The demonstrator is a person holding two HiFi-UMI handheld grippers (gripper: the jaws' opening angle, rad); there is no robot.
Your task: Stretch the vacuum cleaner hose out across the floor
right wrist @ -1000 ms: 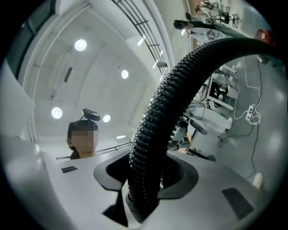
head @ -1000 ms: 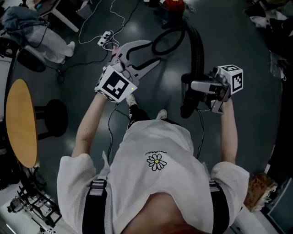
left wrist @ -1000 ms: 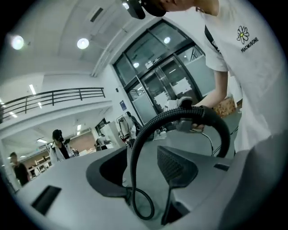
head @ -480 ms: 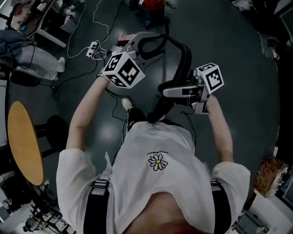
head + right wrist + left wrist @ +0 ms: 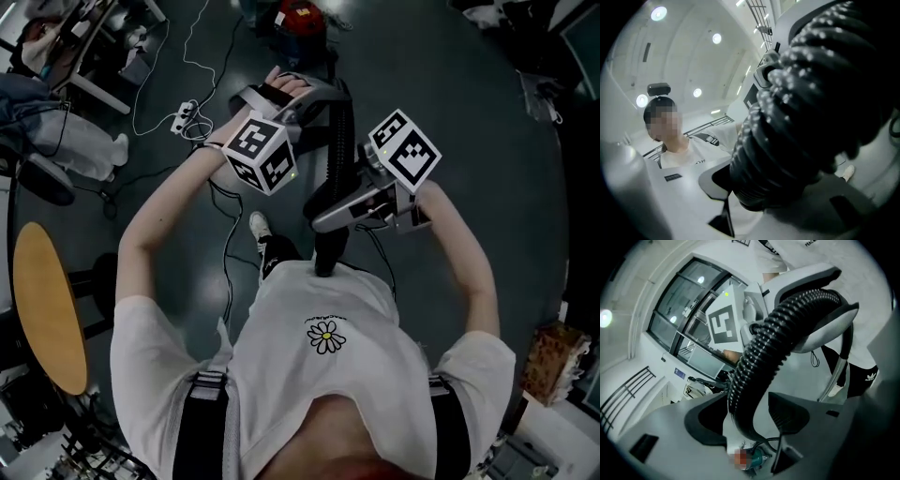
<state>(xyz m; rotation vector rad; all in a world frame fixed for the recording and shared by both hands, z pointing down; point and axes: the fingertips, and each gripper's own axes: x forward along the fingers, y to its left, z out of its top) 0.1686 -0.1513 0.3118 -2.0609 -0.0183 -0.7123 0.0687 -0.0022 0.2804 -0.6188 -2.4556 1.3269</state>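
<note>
The right gripper (image 5: 323, 217) has its jaws pressed onto the black ribbed hose (image 5: 338, 141), pinching it just in front of the person's white shirt (image 5: 328, 375), and the hose's end hangs down past the jaws. Further out over the dark floor (image 5: 487, 112), the left gripper (image 5: 286, 94) has just been opening its jaws, which stand spread with the hose running between them, unpinched. A red vacuum cleaner (image 5: 300, 14) stands on the floor beyond

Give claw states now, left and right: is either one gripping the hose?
Left claw: open, jaws have just been opening; hose runs between them, not clamped.
Right claw: closed on the hose.
</note>
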